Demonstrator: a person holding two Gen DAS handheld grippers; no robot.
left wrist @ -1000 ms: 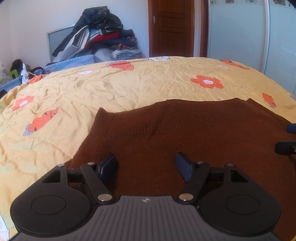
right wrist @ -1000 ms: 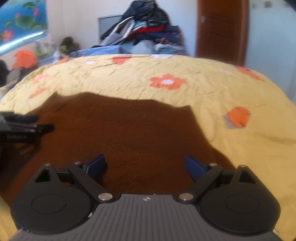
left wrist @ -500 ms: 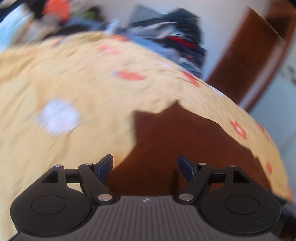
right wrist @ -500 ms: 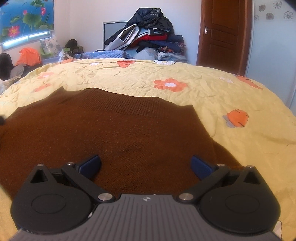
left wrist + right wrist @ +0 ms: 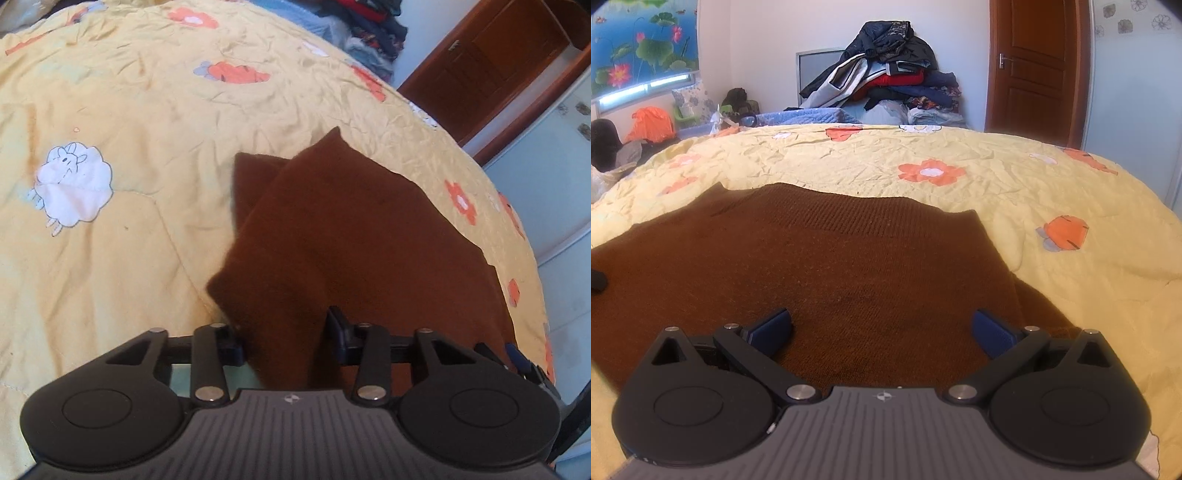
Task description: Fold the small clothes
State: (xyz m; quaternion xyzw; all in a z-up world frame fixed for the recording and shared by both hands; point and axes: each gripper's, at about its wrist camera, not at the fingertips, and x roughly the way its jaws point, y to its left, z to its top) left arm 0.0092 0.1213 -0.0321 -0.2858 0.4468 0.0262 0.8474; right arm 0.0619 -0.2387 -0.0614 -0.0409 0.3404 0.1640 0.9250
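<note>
Cloth is being pinched between the two dark fingers of the left claw (image 5: 286, 336): a fold of the brown sweater (image 5: 354, 240) is rising between the pads, which are drawn close together on it. From that grip the lifted part is being carried up and over, so that a pointed flap is standing above the rest of the garment and a second layer is showing beneath it on the left. Past the flap, the yellow quilt (image 5: 129, 155) with its orange flowers and a white sheep patch is spreading out to the far edge.

In the right-wrist view the right claw (image 5: 882, 332) is being held low over the sweater (image 5: 849, 266), its blue pads spread wide with nothing between them; whether the pads are touching the knit cannot be told. Beyond it the garment is lying flat on the quilt (image 5: 1052, 184), its ribbed band toward the far side. Farther off, a heap of clothes (image 5: 886, 74) is piled against the wall, with a wooden door (image 5: 1034, 66) to the right.

The fold is judged to be only beginning: one side is being turned in, while the right side and any lengthwise folding are not yet done.
</note>
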